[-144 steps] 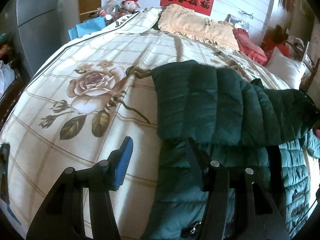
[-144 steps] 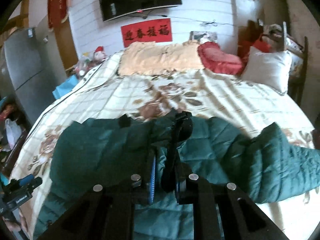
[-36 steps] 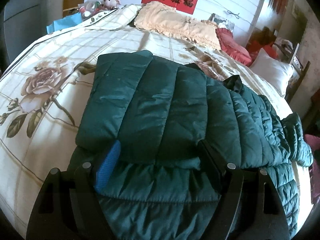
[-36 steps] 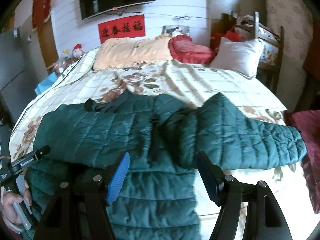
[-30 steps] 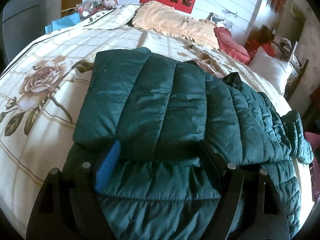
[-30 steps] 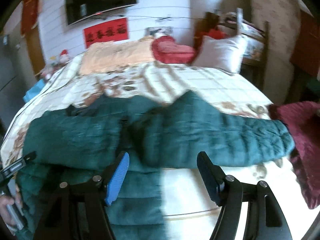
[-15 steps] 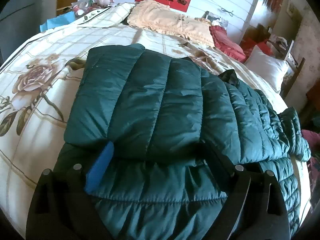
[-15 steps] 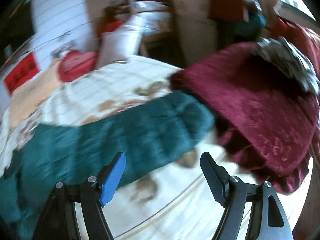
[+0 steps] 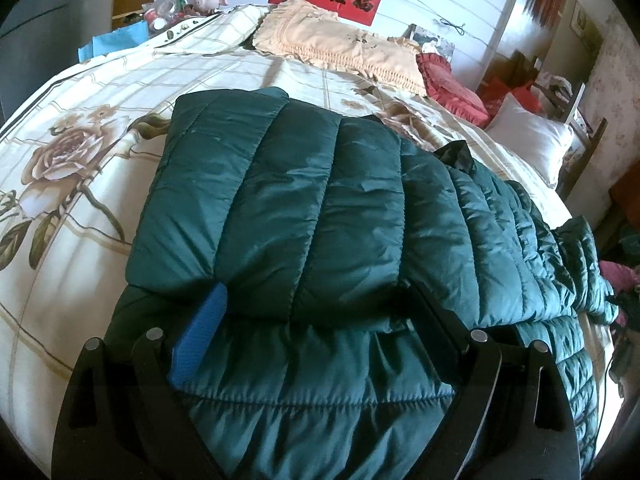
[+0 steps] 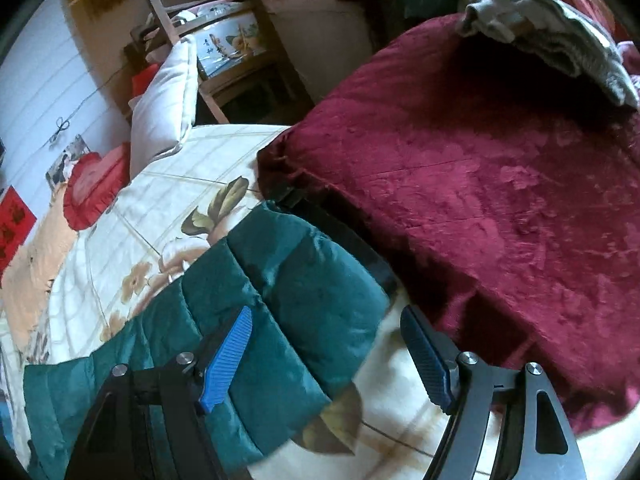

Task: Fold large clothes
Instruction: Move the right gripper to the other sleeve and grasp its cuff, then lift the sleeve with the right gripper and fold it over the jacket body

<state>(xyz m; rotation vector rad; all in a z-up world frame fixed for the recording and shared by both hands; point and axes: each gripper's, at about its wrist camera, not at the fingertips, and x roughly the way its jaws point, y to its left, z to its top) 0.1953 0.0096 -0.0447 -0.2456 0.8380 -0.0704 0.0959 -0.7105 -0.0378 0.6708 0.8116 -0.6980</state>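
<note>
A dark green quilted jacket (image 9: 304, 216) lies on the floral bedspread (image 9: 72, 184). Its left sleeve is folded across the body. My left gripper (image 9: 316, 304) is open and rests low over the jacket, its jaws wide on either side of the folded sleeve's end. In the right wrist view the jacket's other sleeve (image 10: 280, 300) lies stretched out toward the bed's edge. My right gripper (image 10: 326, 324) is open just above the sleeve's cuff end, its blue left finger (image 10: 228, 356) over the sleeve and the other over the sheet.
A dark red blanket (image 10: 500, 184) with grey cloth (image 10: 560, 36) on top lies close right of the sleeve's cuff. Pillows lie at the bed's head: beige (image 9: 340, 52), red (image 9: 452, 88) and white (image 9: 528, 144). A wooden chair (image 10: 240, 40) stands beside the bed.
My right gripper has swung right along the outstretched sleeve to its cuff, next to the red blanket. My left gripper has settled a little lower on the folded sleeve. Both stay open.
</note>
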